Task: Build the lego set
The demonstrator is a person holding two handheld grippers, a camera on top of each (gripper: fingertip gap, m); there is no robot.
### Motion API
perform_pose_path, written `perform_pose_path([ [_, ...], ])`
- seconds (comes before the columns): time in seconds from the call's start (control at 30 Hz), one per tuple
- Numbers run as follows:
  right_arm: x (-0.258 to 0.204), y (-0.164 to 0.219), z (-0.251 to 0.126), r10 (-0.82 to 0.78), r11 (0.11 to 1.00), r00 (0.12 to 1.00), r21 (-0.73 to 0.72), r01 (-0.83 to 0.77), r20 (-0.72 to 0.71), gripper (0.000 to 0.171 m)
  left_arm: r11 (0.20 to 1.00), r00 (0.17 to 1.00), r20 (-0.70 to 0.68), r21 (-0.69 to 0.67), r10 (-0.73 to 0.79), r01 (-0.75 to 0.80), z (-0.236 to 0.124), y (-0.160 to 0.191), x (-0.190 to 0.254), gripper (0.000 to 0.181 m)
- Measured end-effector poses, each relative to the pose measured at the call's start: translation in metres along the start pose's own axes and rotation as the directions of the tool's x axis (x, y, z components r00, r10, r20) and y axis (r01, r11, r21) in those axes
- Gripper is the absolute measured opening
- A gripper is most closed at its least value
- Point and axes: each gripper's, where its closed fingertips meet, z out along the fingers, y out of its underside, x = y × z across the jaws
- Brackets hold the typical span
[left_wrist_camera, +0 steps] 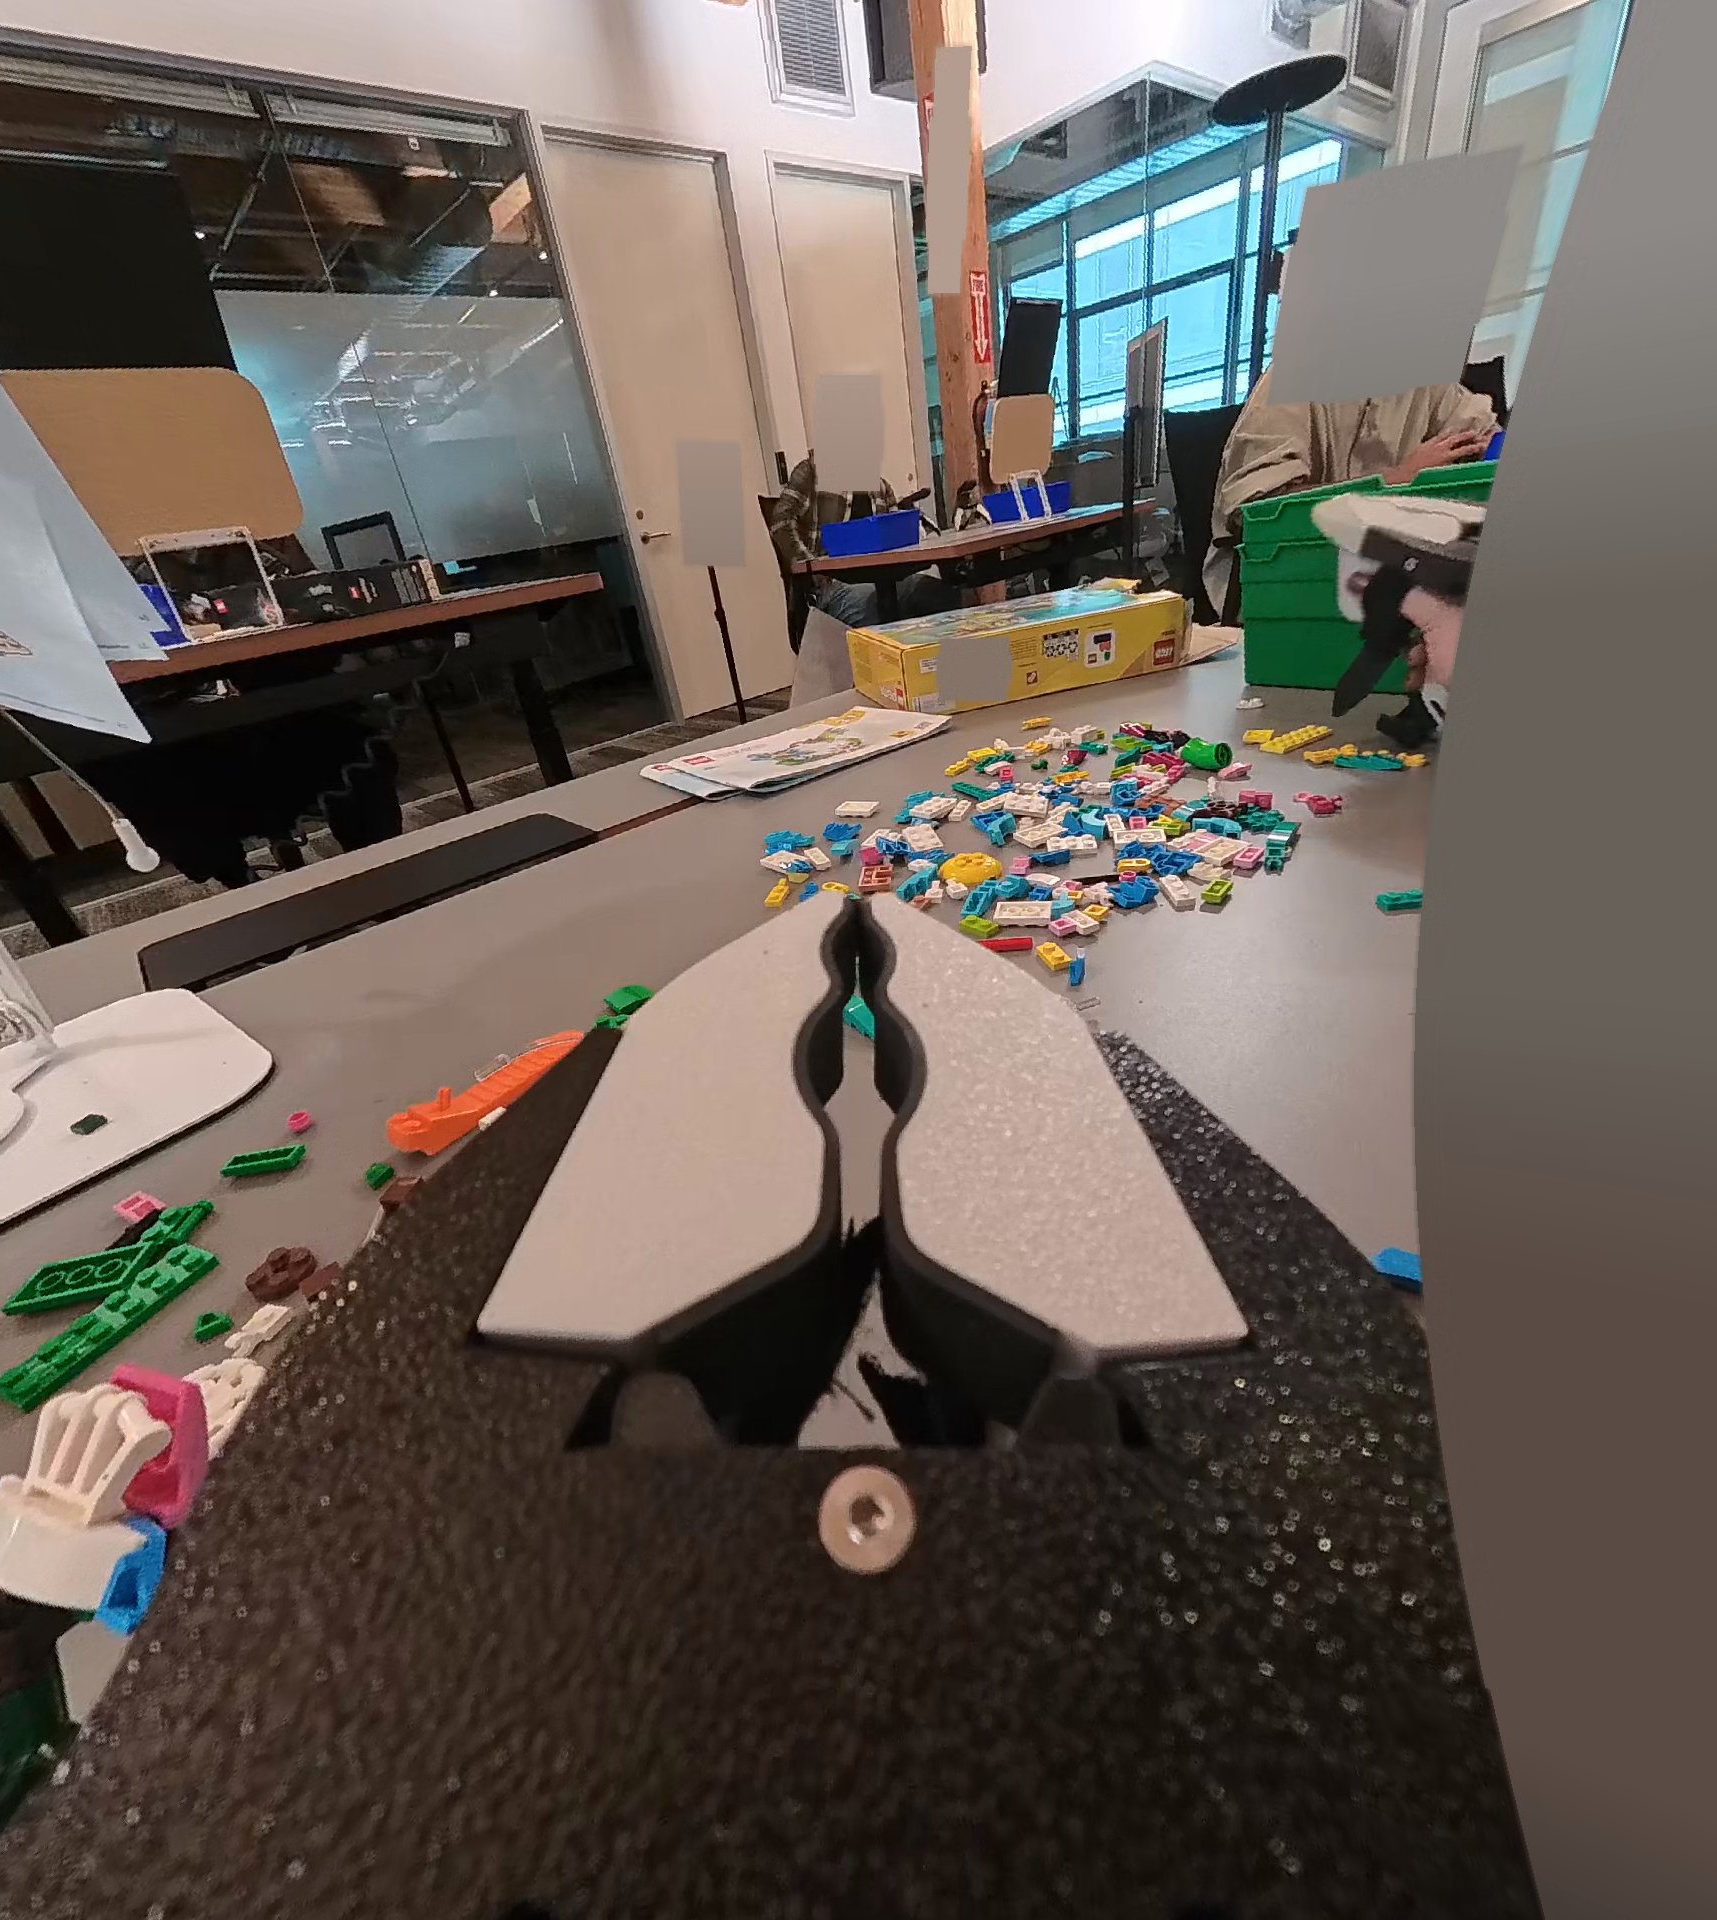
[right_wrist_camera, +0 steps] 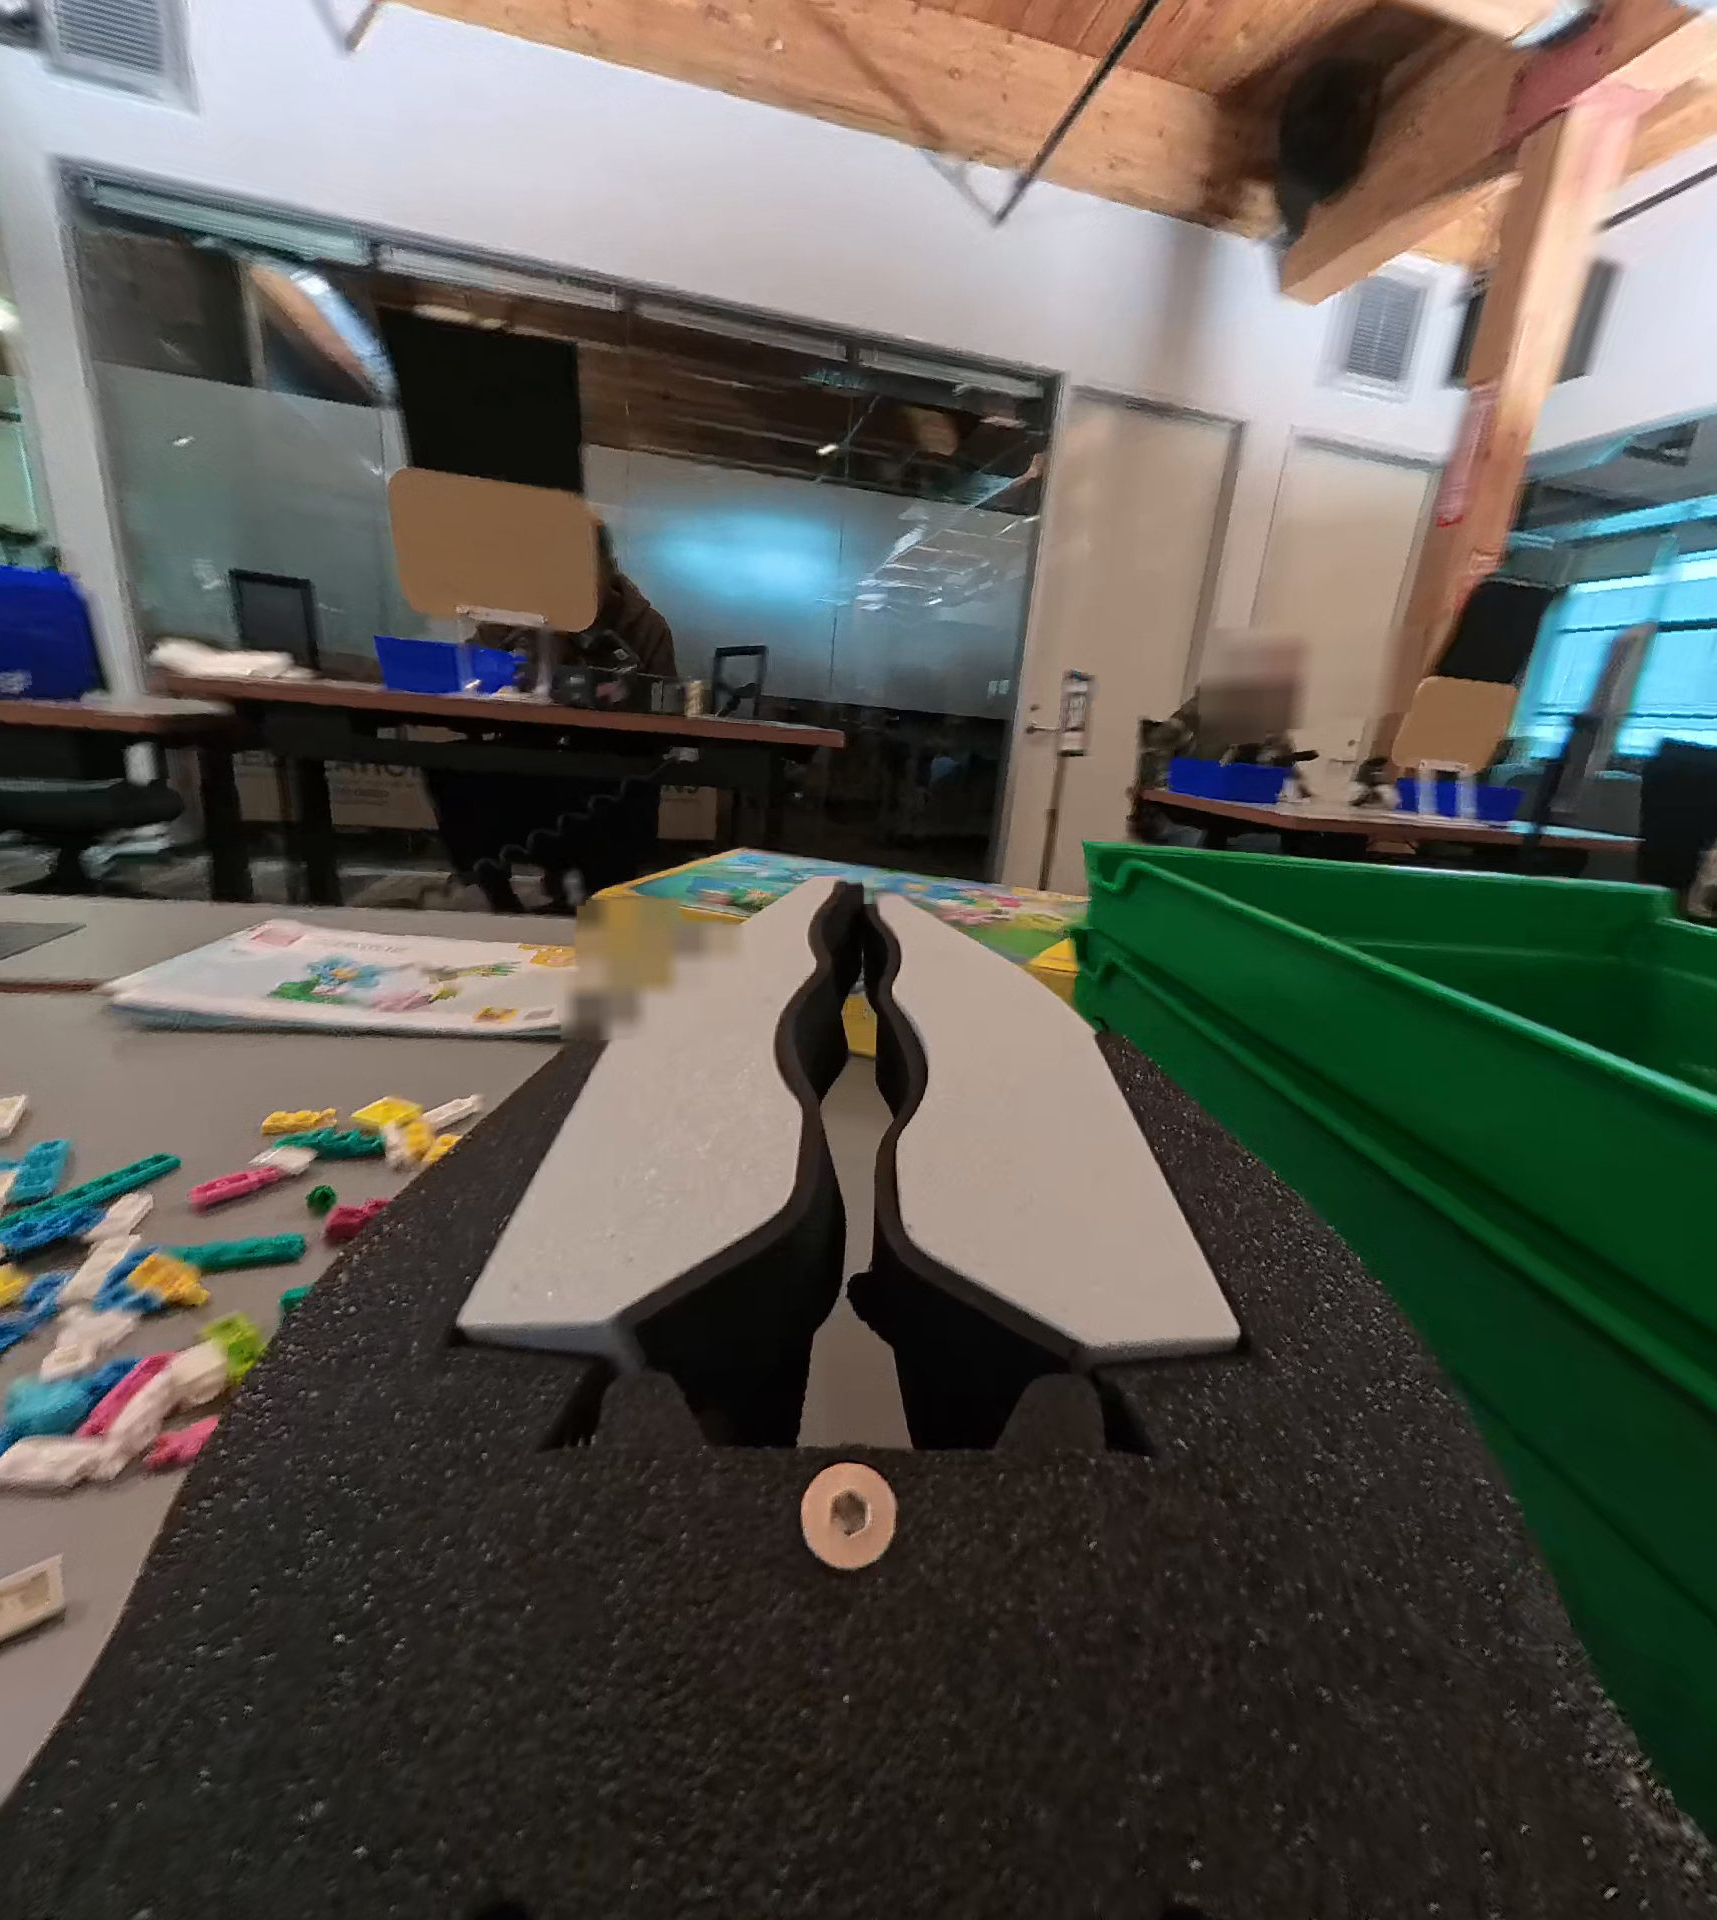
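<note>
Beside green bin (right_wrist_camera: 1456,1143), right gripper (right_wrist_camera: 864,914) closed, empty; left gripper (left_wrist_camera: 859,914) closed, empty, above bare table (left_wrist_camera: 1249,1039).

Both low over table (left_wrist_camera: 1249,1039) — sharing bricks (left_wrist_camera: 1062,831).

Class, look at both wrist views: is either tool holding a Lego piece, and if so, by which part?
Nothing is held. The left tool and the right tool are both shut with nothing between the tips; the loose bricks lie on the table.

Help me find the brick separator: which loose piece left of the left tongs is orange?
The long orange piece lying just left of the tongs; its neighbours are green, pink or brown.
</note>
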Motion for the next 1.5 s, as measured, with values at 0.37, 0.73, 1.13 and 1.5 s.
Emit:
perform_pose_path([
  [0.37, -0.074, 0.104, -0.033, 0.049, 0.581, 0.415, -0.364, 0.728, 0.909, 0.014, 1.0, 1.0, 0.003, 0.002, -0.021, 0.021, 0.0, 0.0, -0.002, 0.0],
  [0.73, -0.078, 0.122, -0.024, 0.237, 0.539, 0.33, -0.407, 0.738, 0.914, 0.017, 1.0, 1.0, -0.003, -0.012, -0.008, 0.008, 0.002, 0.001, -0.001, 0.0],
  [1.13, -0.091, 0.119, -0.028, 0.207, 0.563, 0.293, -0.359, 0.745, 0.933, 0.004, 1.0, 1.0, -0.01, -0.02, -0.006, 0.006, 0.003, 0.003, 0.0, 0.0],
  [1.5, -0.115, 0.055, -0.115, 0.143, 0.68, 0.18, -0.229, 0.697, 0.973, 0.002, 1.0, 1.0, -0.01, -0.015, -0.008, 0.007, 0.003, 0.002, 0.0, 0.0],
])
